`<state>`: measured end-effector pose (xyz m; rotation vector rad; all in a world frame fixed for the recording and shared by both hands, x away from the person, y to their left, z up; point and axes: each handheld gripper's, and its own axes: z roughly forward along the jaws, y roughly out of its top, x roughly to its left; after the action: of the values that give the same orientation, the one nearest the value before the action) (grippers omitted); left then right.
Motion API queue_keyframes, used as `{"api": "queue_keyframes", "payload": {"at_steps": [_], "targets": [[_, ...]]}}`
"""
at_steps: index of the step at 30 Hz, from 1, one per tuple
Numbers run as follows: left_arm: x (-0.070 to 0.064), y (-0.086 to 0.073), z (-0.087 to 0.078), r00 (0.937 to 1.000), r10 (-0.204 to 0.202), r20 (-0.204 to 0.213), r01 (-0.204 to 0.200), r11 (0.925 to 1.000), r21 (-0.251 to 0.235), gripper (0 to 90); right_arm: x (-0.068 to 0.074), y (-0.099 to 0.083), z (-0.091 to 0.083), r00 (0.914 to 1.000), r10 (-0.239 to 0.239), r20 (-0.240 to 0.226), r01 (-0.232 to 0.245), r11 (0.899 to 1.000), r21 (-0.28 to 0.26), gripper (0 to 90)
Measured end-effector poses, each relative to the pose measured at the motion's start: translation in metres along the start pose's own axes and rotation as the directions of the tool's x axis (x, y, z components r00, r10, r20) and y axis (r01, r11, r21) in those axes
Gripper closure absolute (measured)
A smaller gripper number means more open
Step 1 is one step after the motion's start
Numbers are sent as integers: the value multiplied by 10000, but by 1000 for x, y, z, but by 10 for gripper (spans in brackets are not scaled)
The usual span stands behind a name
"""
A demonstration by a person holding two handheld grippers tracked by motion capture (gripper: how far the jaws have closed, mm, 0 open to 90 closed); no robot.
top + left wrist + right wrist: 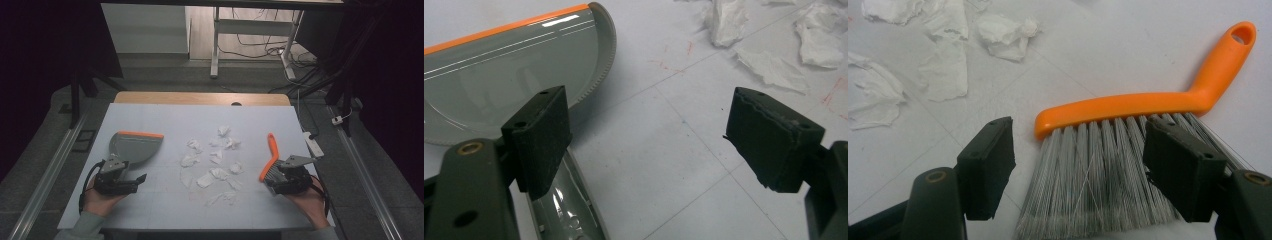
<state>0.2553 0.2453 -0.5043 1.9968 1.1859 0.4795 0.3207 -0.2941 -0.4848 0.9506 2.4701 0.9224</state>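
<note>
The hand brush lies flat on the right of the counter, its orange handle pointing away from the person and its grey bristles toward the right gripper, whose jaws stand wide open on either side of the bristle tips, holding nothing. The brush looks light, with a stiff, smooth plastic handle that may slip in the pads, while the bristles are soft and would splay under a squeeze; the straight orange back above the bristles, or the angled handle, seems the better place to grip. The dustpan sits on the left, orange lip away from the person, its grey handle running under the left gripper, whose jaws are also fully apart and empty. It too looks light, rigid and glossy, best taken by that handle. Between the two tools lie crumpled paper scraps, flimsy enough to scatter if swept hard. There is bare counter around both tools and toward the near edge, so a sweep toward the pan has room; the right edge lies close beside the brush.
</note>
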Motion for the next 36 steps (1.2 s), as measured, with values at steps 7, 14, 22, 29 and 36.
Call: {"api": "queue_keyframes", "payload": {"at_steps": [7,14,22,29,36], "targets": [[-1,0,1,9999,91,-118,-91,10000,5,193,0,0,0,9999,90,-117,-91,9999,-133,282],[-1,-1,2,9998,119,-160,-119,9999,-3,196,2,1,0,9999,28,-102,-32,9995,-327,285],[-2,-1,2,9996,210,-194,-211,9998,-46,197,5,0,1,10000,5,-8,-5,9992,-409,284],[-2,0,3,9996,223,-163,-225,9997,-99,198,7,2,2,10000,-11,-50,10,9993,-370,291],[-2,0,3,9996,251,-147,-253,9996,-132,201,3,17,-3,9994,333,107,-331,9993,-199,292]]}}
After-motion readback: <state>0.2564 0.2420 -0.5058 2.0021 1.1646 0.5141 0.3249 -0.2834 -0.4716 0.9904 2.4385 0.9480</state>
